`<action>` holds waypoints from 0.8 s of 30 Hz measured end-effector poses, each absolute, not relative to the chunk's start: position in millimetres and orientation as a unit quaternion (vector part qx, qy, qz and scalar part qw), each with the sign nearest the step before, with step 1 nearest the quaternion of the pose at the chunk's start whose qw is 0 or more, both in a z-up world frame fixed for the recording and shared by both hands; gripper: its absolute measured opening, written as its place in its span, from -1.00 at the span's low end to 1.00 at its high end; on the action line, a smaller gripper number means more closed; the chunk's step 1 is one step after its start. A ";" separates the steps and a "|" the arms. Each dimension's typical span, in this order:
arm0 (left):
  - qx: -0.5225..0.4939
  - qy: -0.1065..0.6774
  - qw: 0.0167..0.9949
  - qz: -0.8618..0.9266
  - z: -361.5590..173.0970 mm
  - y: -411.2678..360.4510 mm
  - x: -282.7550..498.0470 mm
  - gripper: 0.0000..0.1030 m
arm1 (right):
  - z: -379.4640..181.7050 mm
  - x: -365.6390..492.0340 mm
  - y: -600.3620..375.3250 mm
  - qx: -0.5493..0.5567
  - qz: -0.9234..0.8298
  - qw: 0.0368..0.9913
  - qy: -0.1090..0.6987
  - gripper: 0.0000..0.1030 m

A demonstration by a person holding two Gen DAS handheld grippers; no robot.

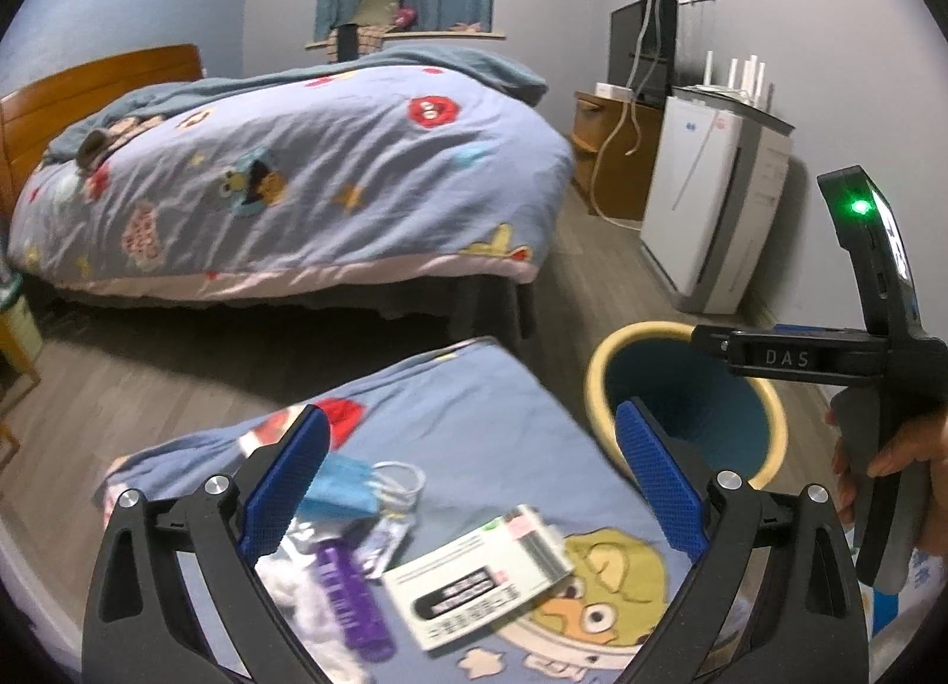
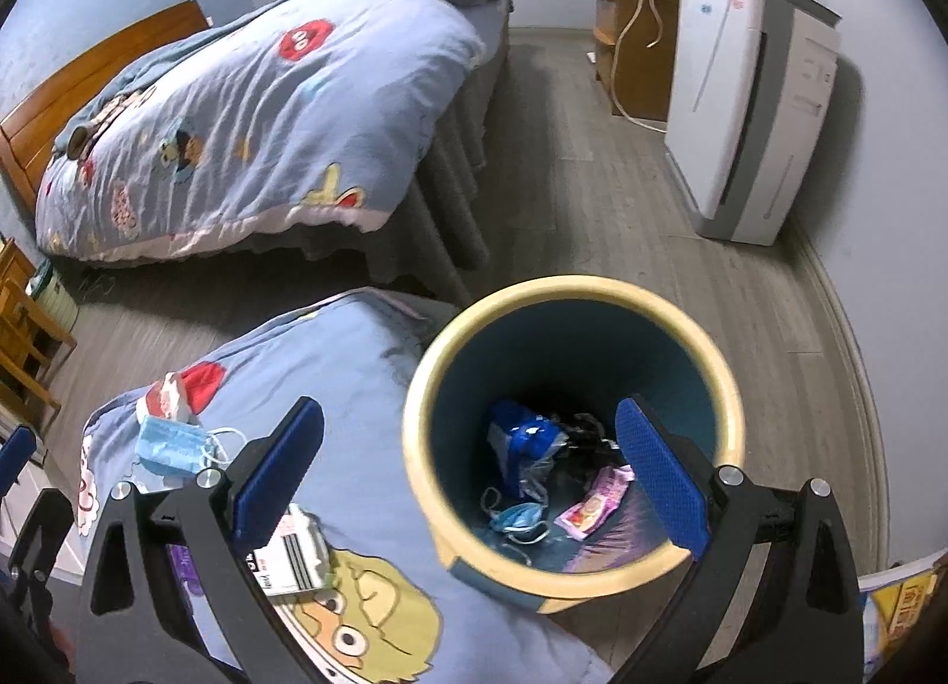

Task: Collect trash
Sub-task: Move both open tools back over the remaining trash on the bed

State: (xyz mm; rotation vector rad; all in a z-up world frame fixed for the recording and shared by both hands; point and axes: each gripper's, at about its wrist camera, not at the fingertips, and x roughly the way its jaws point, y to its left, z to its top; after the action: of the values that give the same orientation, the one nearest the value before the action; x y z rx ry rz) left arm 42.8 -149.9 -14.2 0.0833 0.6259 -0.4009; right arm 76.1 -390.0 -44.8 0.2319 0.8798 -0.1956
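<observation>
Blue and crumpled, a face mask (image 1: pixel 340 485) lies on the cartoon-printed quilt (image 1: pixel 474 405) of the near bed, its white ear loops spread out beside it. Just next to it are more pieces of trash: a purple wrapper (image 1: pixel 349 595), some clear plastic (image 1: pixel 385 542), and a white card package (image 1: pixel 480 571) with a black label and a barcode. All of them rest on the quilt close to its edge.

Beside the bed stands the trash bin (image 2: pixel 729 387), with a cream-yellow rim and a dark teal inside. At its bottom I can see another blue mask (image 2: pixel 521 518), a pink wrapper (image 2: pixel 592 506) and a blue plastic bag (image 2: pixel 521 441).

The left gripper (image 1: pixel 471 482) hovers above the trash on the quilt; its blue pads stand wide apart and hold nothing. The right gripper (image 2: pixel 468 476) is over the near rim of the bin, also spread wide and empty. In the left wrist view the right tool's black body and the hand on its handle are visible at the right edge.

Farther away there is a second bed (image 1: pixel 284 180) with the same kind of quilt, a white air purifier (image 1: pixel 711 198) against the wall, and a wooden cabinet (image 1: pixel 616 150).
</observation>
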 end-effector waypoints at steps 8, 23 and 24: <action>0.016 0.315 0.940 -0.130 -20.7 -82.3 54.6 0.86 | -75.7 101.8 -338.2 0.101 -0.058 0.887 0.446 0.89; -0.024 0.379 0.925 -0.008 -75.7 23.4 82.9 0.86 | -134.4 144.4 -225.0 0.052 0.043 0.879 0.472 0.89; -0.027 0.383 0.923 -0.007 -79.3 26.6 81.8 0.86 | -136.2 145.3 -217.5 0.048 0.051 0.880 0.471 0.89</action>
State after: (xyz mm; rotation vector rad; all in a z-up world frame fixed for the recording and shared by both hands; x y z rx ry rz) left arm 81.8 26.6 -79.3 -0.0554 0.7866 -0.0134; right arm 145.3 -217.5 -136.2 0.0998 0.9807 0.1060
